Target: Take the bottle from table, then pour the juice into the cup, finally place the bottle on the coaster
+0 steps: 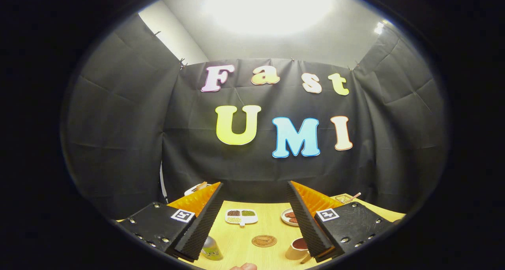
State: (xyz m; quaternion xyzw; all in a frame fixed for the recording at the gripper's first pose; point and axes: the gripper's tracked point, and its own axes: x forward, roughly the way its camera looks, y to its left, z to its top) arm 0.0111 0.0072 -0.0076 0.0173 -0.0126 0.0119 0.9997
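My gripper [254, 189] is open, held high over a light wooden table [272, 222], with nothing between its fingers. A bottle [211, 249] with a silver top and green label stands low beside the left finger, partly hidden by it. A round brown coaster [264, 240] lies on the table between the fingers, below their tips. A pale cup [298, 248] with dark red inside sits right of the coaster, against the right finger's inner edge, partly hidden.
A white divided dish [241, 216] with small portions lies beyond the coaster. A plate [290, 216] with brown food sits by the right finger. More dishes peek at the far left [196, 188] and far right [346, 199]. A fingertip [244, 267] shows at the table's near edge.
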